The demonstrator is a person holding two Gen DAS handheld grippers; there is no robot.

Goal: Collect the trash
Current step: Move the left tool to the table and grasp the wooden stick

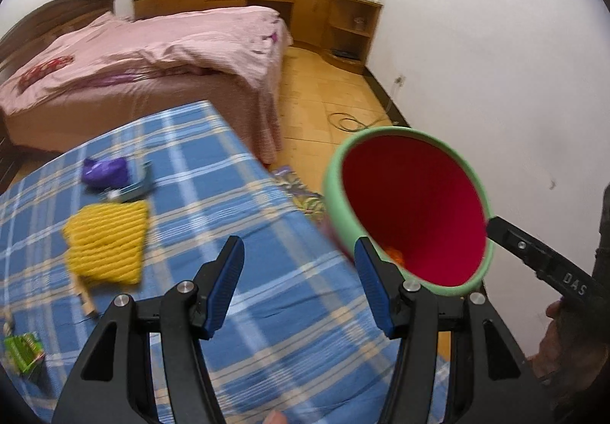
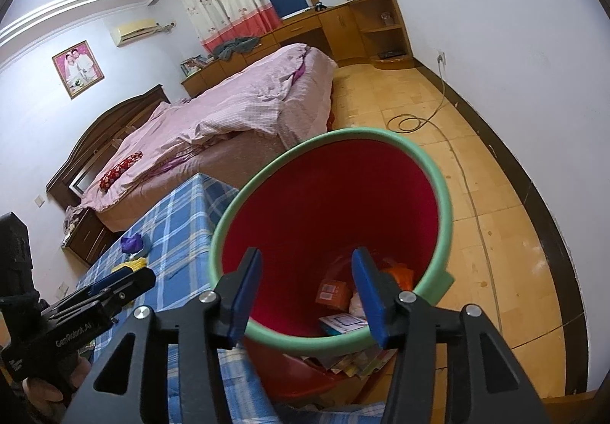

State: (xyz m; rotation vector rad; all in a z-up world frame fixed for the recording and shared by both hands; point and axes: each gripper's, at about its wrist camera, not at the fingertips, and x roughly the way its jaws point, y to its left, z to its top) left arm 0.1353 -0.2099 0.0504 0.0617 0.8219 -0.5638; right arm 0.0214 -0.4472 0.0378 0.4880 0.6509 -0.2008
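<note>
one red bin (image 2: 328, 210) with a green rim stands on the floor, touching the blue plaid table (image 1: 244, 218); several packets lie inside. three items remain on the cloth: purple wrapper (image 1: 106, 171), yellow knit piece (image 1: 108, 241), green packet (image 1: 23, 350). left gripper (image 1: 301, 288) and right gripper (image 2: 307, 290) both gape, empty.

The green carton (image 1: 23, 351) is cut off by the left wrist view's lower left edge. The checked cloth (image 1: 267, 309) and yellow knit (image 1: 106, 244) are smeared by motion blur. The bin's (image 2: 444, 218) contents are partly hidden behind the right gripper's fingers (image 2: 368, 294), and their print cannot be read
</note>
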